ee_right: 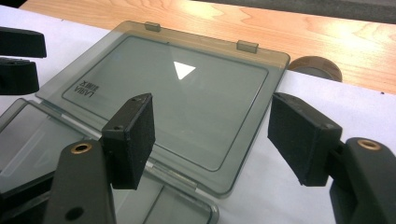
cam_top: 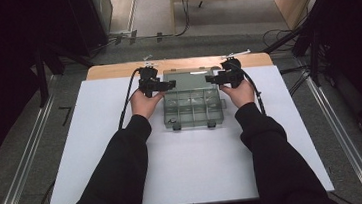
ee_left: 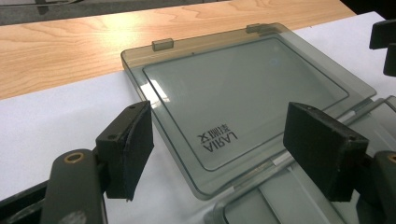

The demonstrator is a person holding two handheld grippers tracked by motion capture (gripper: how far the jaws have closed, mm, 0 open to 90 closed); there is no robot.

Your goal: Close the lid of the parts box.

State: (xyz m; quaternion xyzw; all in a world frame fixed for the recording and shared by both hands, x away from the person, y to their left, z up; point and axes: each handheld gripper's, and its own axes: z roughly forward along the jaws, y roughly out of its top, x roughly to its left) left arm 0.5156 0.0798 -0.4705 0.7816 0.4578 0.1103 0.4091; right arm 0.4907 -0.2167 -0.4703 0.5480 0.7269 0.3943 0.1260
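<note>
Smoky-clear plastic organizer box sits frame centre, lid already folded flat back; left gripper and right gripper flank its hinge corners, jaws spread, holding nothing, compartments untouched.

Dim surroundings, triangular glare on lid

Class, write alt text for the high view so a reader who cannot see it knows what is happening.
A person's two hands hold a left gripper and a right gripper, both open, at either side of a smoky transparent compartment box whose lid lies flat open behind it. The box sits on a white mat over a wooden table.
</note>
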